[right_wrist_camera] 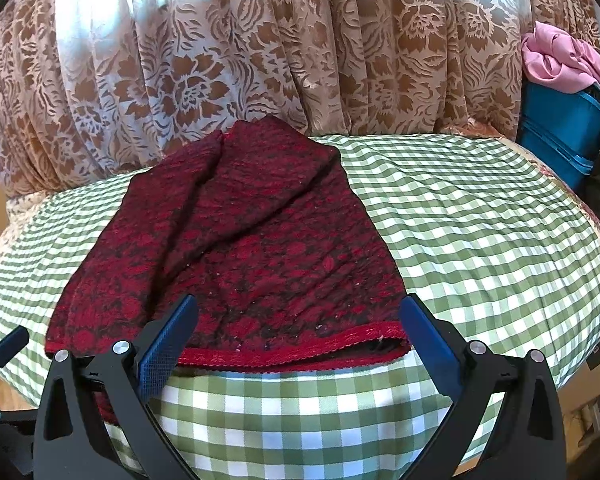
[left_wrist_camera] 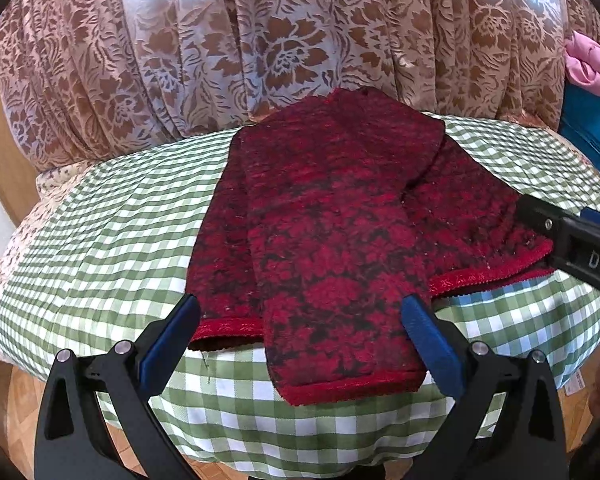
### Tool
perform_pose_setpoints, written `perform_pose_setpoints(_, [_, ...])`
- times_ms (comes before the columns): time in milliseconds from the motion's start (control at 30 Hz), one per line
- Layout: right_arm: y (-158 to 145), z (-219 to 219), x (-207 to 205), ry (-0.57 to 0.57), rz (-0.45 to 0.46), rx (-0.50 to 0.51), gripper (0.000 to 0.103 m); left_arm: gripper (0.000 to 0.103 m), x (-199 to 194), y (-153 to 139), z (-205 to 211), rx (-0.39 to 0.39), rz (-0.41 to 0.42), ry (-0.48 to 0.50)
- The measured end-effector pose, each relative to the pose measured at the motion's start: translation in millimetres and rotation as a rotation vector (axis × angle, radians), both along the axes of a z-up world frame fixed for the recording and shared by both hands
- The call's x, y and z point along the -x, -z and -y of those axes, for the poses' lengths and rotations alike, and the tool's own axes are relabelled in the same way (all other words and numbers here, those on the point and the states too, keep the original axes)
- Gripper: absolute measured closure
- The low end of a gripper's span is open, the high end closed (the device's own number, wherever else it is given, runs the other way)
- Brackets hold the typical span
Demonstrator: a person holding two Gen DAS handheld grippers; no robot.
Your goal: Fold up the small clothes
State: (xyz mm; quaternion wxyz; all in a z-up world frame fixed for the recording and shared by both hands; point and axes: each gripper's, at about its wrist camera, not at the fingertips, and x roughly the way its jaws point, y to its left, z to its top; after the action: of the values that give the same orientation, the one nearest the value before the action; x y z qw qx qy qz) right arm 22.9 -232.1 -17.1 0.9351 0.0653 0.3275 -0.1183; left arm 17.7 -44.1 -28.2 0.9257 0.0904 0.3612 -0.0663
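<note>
1. Red garment (left_wrist_camera: 332,232), left wrist view: it lies partly folded on the green checked cushion (left_wrist_camera: 112,248), in front of the floral curtain (left_wrist_camera: 180,40). One long panel is folded over the body and its hemmed end overhangs the near edge of the cushion.
2. Left tongs (left_wrist_camera: 300,344): the blue pads stand wide apart and hold nothing. They straddle the overhanging panel end without visibly touching it.
3. Risk: the cushion surface is rounded and soft. The overhanging end probably slides off or drags the fold open if the left tongs close on the top layer only.
4. Right tongs (left_wrist_camera: 556,236): they enter from the right at the garment's hemmed corner. This view does not show whether they grip the hem.
5. Right wrist view: the red garment (right_wrist_camera: 236,248) lies on the left half of the green checked cushion (right_wrist_camera: 480,240), with its hem along the near edge. The right tongs (right_wrist_camera: 300,344) are spread wide and empty, with the hem lying between and just beyond the pads.
6. Risk: the hem shows two layers with a dark gap at the right corner. A shallow bite likely catches one layer and skews the fold.
7. Risk: the left tongs (right_wrist_camera: 8,344) sit close by at the left edge. Crossing motions could cause a collision.
8. Pink cloth (right_wrist_camera: 560,60) on the blue bin (right_wrist_camera: 560,132) stays well apart; no interference is expected.
</note>
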Motion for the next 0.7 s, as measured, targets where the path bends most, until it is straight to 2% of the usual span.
perform_pose_setpoints(233, [3.4,8.2,-3.1,0.017,-0.013,-0.014,0.003,0.003,1.9,9.9,12.1,-0.033,-0.023,0.083])
perform_pose_setpoints(300, [3.6,9.3,-3.7,0.014,-0.016,-0.020,0.003,0.018,-0.2,16.0,17.0,-0.063,-0.034,0.103])
perform_pose_setpoints(333, [3.6,9.9,-3.2,0.012,-0.014,-0.024,0.003,0.031,-2.4,21.5,20.0,-0.080,-0.059,0.121])
perform_pose_setpoints(367, [3.0,10.3,-3.0,0.008,-0.009,-0.028,0.003,0.034,-3.7,24.1,21.1,-0.086,-0.069,0.125])
perform_pose_setpoints(400, [3.1,10.5,-2.8,0.005,-0.008,-0.029,0.003,0.050,-3.9,25.8,20.4,-0.079,-0.075,0.135])
perform_pose_setpoints(467, [2.9,11.7,-4.8,-0.015,-0.010,-0.055,0.003,0.073,-2.6,21.6,15.8,-0.052,-0.072,0.149])
perform_pose_setpoints(500, [2.9,12.4,-6.2,-0.026,-0.008,-0.069,0.003,0.080,-1.6,15.0,9.1,-0.008,-0.064,0.155])
perform_pose_setpoints(533, [2.4,13.5,-7.5,-0.032,-0.008,-0.080,0.003,0.091,-1.5,8.0,1.3,0.038,-0.065,0.162])
perform_pose_setpoints(600, [0.9,15.9,-13.5,-0.070,-0.008,-0.133,0.003,0.092,-3.1,-8.0,-18.2,0.123,-0.053,0.146])
perform_pose_setpoints(700, [-1.4,18.4,-25.3,-0.123,-0.014,-0.207,0.007,0.094,-15.2,-24.3,-48.5,0.193,-0.026,0.089])
